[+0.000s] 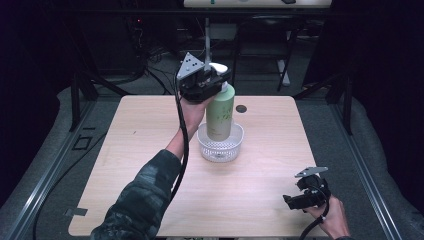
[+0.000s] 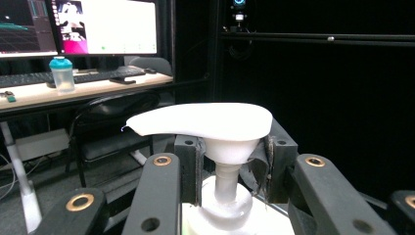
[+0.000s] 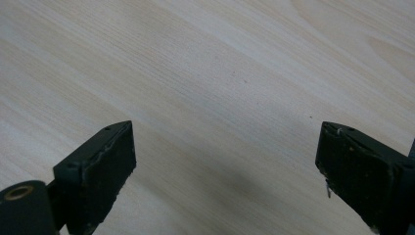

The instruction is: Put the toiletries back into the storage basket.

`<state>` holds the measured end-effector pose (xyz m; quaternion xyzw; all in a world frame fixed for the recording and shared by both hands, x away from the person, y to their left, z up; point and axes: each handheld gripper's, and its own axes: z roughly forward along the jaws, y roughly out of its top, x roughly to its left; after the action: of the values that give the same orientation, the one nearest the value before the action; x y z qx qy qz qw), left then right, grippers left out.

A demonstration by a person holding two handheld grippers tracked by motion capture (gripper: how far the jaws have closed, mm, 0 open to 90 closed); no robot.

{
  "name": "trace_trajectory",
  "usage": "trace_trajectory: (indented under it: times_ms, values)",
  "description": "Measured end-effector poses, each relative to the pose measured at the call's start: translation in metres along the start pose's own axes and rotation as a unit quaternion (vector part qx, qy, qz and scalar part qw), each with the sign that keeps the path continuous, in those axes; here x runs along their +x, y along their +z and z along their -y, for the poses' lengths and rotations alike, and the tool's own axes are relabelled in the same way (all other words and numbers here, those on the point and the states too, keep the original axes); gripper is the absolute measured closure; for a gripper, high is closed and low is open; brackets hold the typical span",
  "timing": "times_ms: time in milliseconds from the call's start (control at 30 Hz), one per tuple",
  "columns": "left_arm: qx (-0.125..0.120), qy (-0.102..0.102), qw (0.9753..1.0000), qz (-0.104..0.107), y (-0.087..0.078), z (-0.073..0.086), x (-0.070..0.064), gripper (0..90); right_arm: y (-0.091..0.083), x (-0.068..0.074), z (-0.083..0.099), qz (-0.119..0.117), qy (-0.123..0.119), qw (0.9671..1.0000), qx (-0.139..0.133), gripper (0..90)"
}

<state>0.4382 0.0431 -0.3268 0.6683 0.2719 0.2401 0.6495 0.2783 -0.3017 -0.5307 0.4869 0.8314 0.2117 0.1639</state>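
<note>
A green pump bottle point(image 1: 220, 112) with a white pump head point(image 2: 205, 122) stands upright with its base inside a clear plastic basket point(image 1: 220, 148) at the table's middle. My left gripper point(image 1: 214, 80) is shut on the bottle's pump neck point(image 2: 226, 179), just under the white head, with a pad pressed on each side. Down at the table's front right corner, my right gripper point(image 1: 294, 201) is held low over bare wood. Its two black fingers point(image 3: 103, 169) stand wide apart and nothing lies between them.
The light wooden table point(image 1: 150, 150) has a small dark hole point(image 1: 241, 108) behind the basket. Beyond the far edge are dark frame legs, cables and a chair point(image 2: 117, 122). A desk with monitors, a keyboard and a shaker bottle point(image 2: 62, 73) stands farther back.
</note>
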Motion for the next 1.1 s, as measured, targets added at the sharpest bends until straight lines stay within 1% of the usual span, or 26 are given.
trace_trajectory:
  times_ms: [200,333,567,633,767,867,933,1100]
  values:
    - [0.001,0.004,1.0000,-0.002,0.005,0.006,0.000,67.2,0.000,0.000,0.001,-0.003,0.002,1.0000,0.001,7.4]
    - [0.003,-0.001,1.0000,-0.007,0.008,0.011,0.002,67.2,0.001,0.000,0.001,-0.003,0.002,1.0000,0.002,7.4]
    - [0.001,0.002,0.9999,-0.014,0.010,0.015,0.004,67.2,0.001,0.001,0.001,-0.003,0.002,1.0000,0.003,7.4]
    - [-0.001,0.000,0.9999,-0.015,0.010,0.016,0.005,67.3,0.001,0.001,0.001,-0.004,0.001,1.0000,0.002,7.4]
    - [-0.002,-0.004,0.9999,-0.013,0.011,0.020,0.006,67.3,0.001,0.001,0.001,-0.003,0.002,1.0000,0.002,7.4]
    - [0.003,-0.006,0.9999,-0.014,0.013,0.023,0.006,67.2,0.001,0.001,0.001,-0.003,0.002,1.0000,0.003,7.4]
    - [-0.001,-0.004,0.9999,-0.011,0.014,0.025,0.006,67.2,0.001,0.001,0.001,-0.003,0.002,1.0000,0.003,7.5]
    - [0.002,-0.008,0.9999,-0.011,0.016,0.030,0.006,67.2,0.001,0.001,0.001,-0.004,0.002,1.0000,0.004,7.5]
